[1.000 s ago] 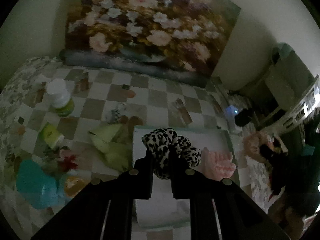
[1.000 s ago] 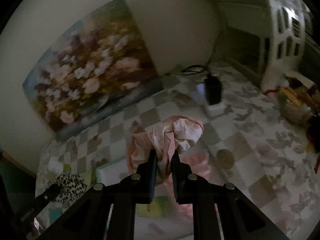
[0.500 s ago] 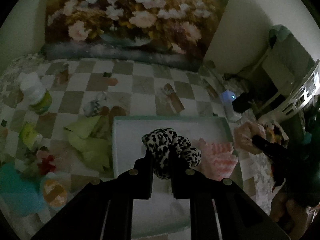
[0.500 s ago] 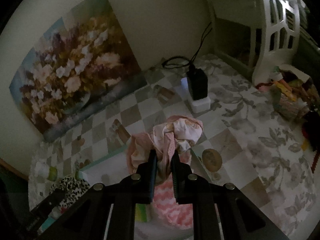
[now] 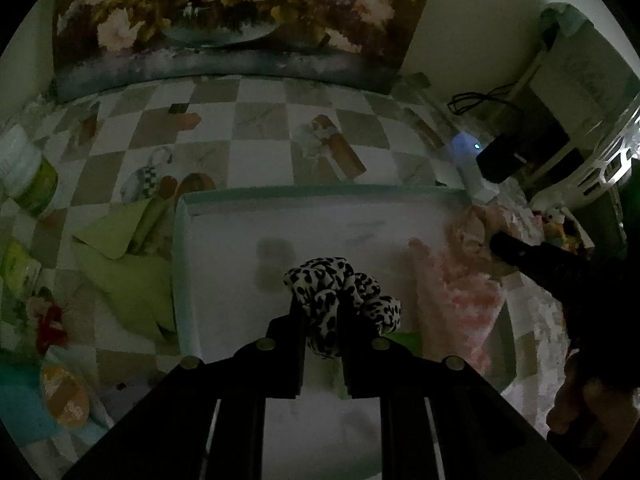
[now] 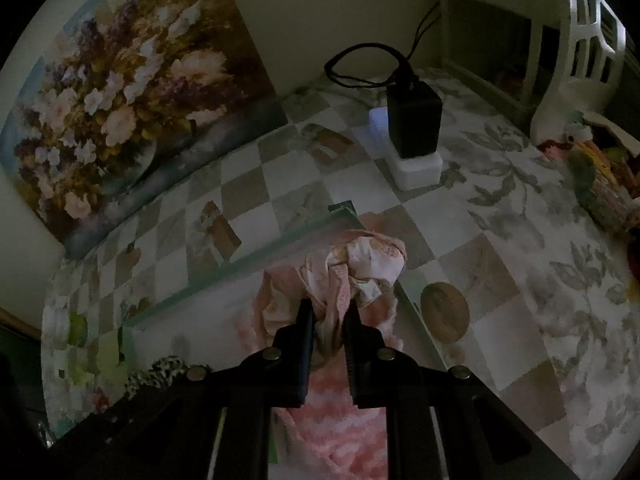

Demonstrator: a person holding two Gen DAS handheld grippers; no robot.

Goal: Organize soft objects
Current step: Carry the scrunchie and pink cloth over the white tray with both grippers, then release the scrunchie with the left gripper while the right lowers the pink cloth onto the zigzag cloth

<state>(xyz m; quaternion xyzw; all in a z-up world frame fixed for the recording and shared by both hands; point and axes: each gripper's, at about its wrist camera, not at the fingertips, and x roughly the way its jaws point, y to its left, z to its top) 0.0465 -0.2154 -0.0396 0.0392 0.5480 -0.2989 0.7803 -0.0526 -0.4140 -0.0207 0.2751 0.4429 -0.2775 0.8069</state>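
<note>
My left gripper [image 5: 322,310] is shut on a black-and-white leopard scrunchie [image 5: 340,292] and holds it above a white tray [image 5: 224,248] with a pale green rim. My right gripper [image 6: 329,312] is shut on a bunched pink floral cloth [image 6: 360,264] above the tray's right edge [image 6: 248,268]. A fluffy pink wavy cloth [image 5: 460,304] lies in the tray's right part, also in the right wrist view [image 6: 340,432]. The right gripper with its pink cloth [image 5: 472,232] shows at the right in the left wrist view. The scrunchie [image 6: 160,372] shows low left in the right wrist view.
Green cloths [image 5: 128,264] lie left of the tray on the checkered tablecloth [image 5: 256,120]. A white-lidded jar [image 5: 24,176], a teal object [image 5: 20,404] and small items stand at the left. A black adapter on a white box [image 6: 414,136] and a flower painting [image 5: 224,12] stand behind.
Both grippers have moved forward and down over the tray, each still holding its item. The tray and pink wavy cloth now lie closer beneath them.
</note>
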